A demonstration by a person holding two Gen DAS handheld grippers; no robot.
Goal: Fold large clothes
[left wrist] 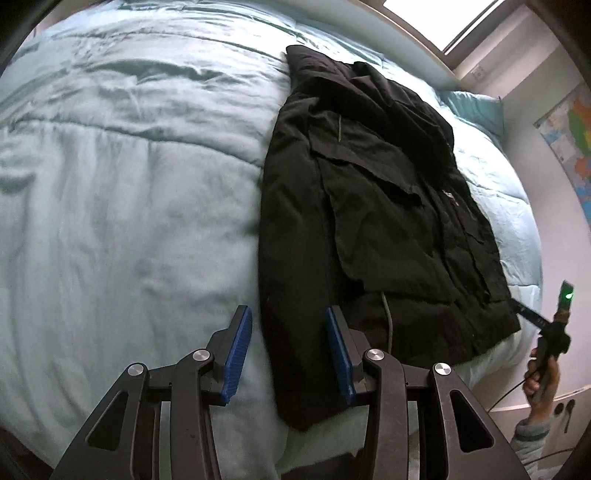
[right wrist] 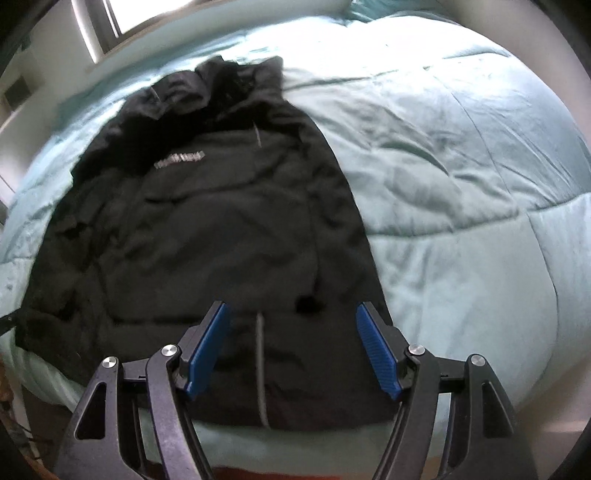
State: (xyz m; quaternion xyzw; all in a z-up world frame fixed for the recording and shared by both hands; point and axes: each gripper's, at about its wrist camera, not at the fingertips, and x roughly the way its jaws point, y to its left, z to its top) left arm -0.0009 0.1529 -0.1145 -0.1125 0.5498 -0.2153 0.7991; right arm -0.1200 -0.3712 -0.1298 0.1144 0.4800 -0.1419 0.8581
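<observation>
A black padded jacket (left wrist: 369, 184) lies flat on a pale teal comforter (left wrist: 129, 184), collar toward the far side and hem toward me. My left gripper (left wrist: 288, 314) hovers open over the jacket's near left hem corner, with one blue pad over the bedding and the other over the black fabric. In the right wrist view the same jacket (right wrist: 221, 221) shows a pale chest logo and a grey zipper line. My right gripper (right wrist: 292, 308) is open above the middle of the hem, with nothing pinched between its pads.
The comforter (right wrist: 461, 184) spreads wide beside the jacket. A teal pillow (left wrist: 476, 107) lies at the far end below a window (left wrist: 443, 18). A map (left wrist: 569, 129) hangs on the wall. A hand (left wrist: 543, 373) grips the other tool at the bed's near edge.
</observation>
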